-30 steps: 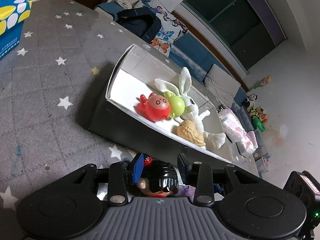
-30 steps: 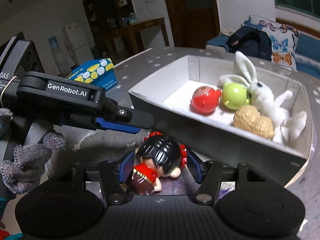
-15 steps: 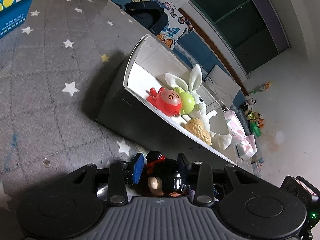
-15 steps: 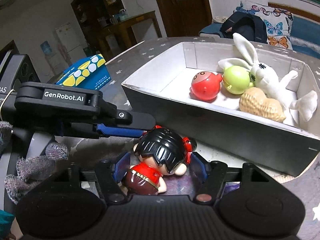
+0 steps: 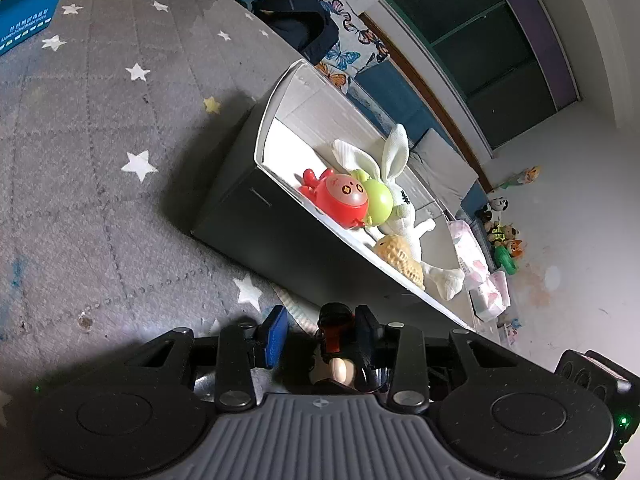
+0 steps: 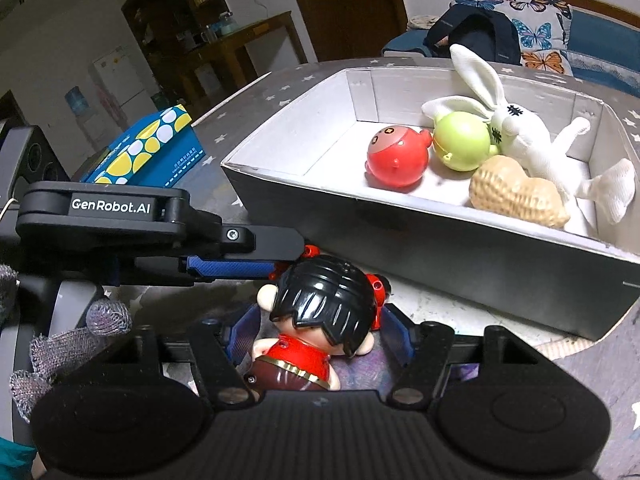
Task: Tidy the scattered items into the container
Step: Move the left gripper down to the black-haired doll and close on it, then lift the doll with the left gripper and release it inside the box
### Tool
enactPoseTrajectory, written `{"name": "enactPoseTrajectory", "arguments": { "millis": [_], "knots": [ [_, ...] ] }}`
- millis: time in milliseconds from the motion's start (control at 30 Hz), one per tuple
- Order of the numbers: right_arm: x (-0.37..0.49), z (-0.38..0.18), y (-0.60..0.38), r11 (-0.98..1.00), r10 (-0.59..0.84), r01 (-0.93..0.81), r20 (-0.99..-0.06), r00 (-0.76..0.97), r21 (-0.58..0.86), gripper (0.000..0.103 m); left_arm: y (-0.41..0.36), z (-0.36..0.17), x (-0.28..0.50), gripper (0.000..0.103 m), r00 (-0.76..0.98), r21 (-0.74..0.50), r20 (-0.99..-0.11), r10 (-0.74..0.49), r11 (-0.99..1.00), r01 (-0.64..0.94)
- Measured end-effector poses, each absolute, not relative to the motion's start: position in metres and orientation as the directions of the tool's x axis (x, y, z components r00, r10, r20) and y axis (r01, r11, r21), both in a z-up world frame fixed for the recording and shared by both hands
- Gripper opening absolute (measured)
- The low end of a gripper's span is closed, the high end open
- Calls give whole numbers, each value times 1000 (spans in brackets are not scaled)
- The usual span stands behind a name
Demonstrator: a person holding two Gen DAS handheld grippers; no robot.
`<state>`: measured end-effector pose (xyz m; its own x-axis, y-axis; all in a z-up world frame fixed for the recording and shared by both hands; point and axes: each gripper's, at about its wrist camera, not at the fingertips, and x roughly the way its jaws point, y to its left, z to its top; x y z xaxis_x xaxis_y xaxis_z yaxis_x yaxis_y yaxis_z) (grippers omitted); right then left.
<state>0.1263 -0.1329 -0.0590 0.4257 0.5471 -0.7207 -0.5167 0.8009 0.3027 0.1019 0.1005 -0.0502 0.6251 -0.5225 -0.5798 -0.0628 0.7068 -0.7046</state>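
Observation:
A doll with black hair and a red top (image 6: 320, 320) is held between the fingers of my right gripper (image 6: 316, 332), lifted just in front of the white box (image 6: 440, 216). My left gripper (image 5: 320, 336) is open beside the doll (image 5: 334, 344), its blue pad (image 6: 228, 268) close to the doll's head. The box (image 5: 280, 160) holds a red round toy (image 6: 398, 160), a green round toy (image 6: 462, 142), a white plush rabbit (image 6: 516, 132) and a peanut toy (image 6: 516, 196).
A blue and yellow carton (image 6: 148, 152) lies on the grey star-patterned cloth (image 5: 100, 160) to the left of the box. A backpack (image 6: 476, 36) and butterfly cushions (image 6: 540, 28) lie behind the table. Tissue packs (image 5: 476, 260) lie beyond the box's far end.
The right gripper has lifted the doll more upright and closer to the box. The left gripper has drawn back, so the doll sits off-centre between its open fingers.

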Motion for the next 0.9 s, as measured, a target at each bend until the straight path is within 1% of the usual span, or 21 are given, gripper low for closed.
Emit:
{"name": "enactPoseTrajectory", "arguments": {
  "millis": [367,400,533,900],
  "knots": [
    [118,-58,-136,788,564,-534,-704,431,305,66,90,-47,96,39,603,-735,-555,-573,677,-33],
    [116,-58,-137,787,567,-537,-701,434,304,63,88,-46,96,39,604,-730,-558,-569,683,-31],
    [113,-56,-140,784,573,-539,-694,436,308,63,85,-41,92,39,608,-728,-552,-570,685,-19],
    [102,-49,-147,785,575,-542,-676,461,299,62,73,-29,82,33,618,-702,-551,-560,712,19]
  ]
}}
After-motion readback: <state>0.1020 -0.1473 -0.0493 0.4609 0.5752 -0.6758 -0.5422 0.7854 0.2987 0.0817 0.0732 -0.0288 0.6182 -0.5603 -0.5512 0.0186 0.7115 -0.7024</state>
